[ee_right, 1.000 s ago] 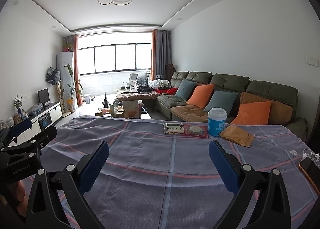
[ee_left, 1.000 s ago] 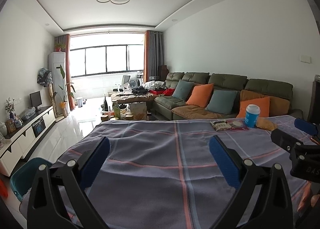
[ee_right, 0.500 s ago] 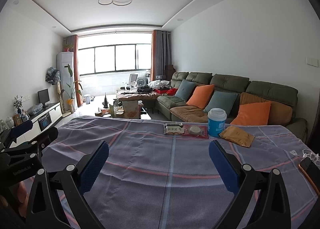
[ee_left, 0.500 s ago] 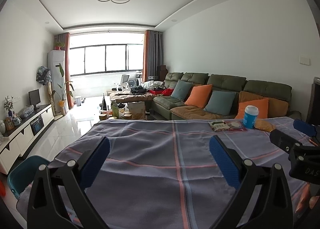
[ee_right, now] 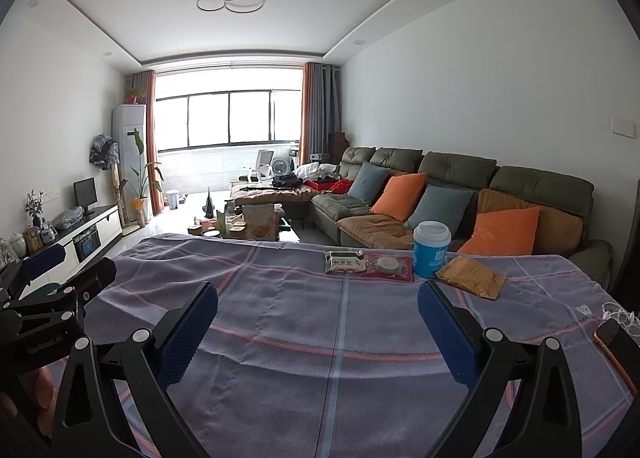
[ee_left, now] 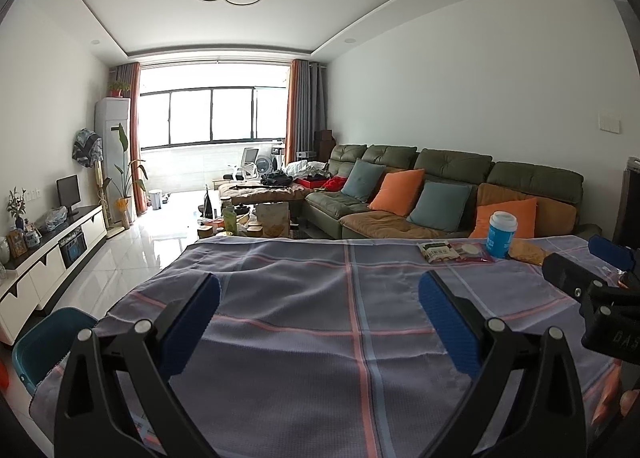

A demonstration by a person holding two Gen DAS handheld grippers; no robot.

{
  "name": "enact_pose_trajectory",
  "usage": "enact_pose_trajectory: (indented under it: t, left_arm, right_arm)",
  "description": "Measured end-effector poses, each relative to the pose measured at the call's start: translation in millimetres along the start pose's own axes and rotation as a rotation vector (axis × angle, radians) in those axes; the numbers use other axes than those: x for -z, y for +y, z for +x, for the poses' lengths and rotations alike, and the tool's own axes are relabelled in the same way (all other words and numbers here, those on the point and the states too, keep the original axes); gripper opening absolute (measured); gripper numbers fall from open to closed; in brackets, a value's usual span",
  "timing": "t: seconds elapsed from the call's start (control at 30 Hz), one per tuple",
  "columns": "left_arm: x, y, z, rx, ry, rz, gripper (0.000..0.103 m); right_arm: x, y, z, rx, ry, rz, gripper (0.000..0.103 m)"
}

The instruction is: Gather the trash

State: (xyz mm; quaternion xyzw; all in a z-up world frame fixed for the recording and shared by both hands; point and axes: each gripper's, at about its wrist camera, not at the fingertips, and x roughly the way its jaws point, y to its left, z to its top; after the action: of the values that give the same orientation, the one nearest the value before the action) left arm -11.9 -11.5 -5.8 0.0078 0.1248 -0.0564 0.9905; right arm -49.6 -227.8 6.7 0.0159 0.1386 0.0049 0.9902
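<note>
Trash lies at the far right of the table with the grey checked cloth [ee_right: 280, 330]: a green snack wrapper [ee_right: 345, 261], a red packet [ee_right: 389, 266], a blue paper cup with white lid [ee_right: 431, 249] and a brown paper bag [ee_right: 470, 276]. The cup also shows in the left wrist view [ee_left: 501, 234], next to the wrapper [ee_left: 438, 251]. My left gripper [ee_left: 319, 318] is open and empty above the cloth. My right gripper [ee_right: 318, 322] is open and empty, short of the trash.
A teal bin [ee_left: 44, 342] stands on the floor at the table's left. A phone [ee_right: 618, 342] and a white cable [ee_right: 618, 316] lie at the table's right edge. A green sofa [ee_right: 460, 193] with cushions stands behind the table.
The left wrist view has tilted slightly, so the table and cup sit a little lower and farther away. The right gripper has hardly moved. Both stay open.
</note>
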Motion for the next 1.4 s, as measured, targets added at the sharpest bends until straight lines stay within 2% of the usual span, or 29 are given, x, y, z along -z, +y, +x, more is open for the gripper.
enact_pose_trajectory:
  t: [1.4]
  left_arm:
    - [2.1, -1.6, 2.7, -0.005, 0.004, -0.004, 0.1]
  right_arm:
    - [-3.6, 1.2, -1.6, 0.004, -0.003, -0.005, 0.099]
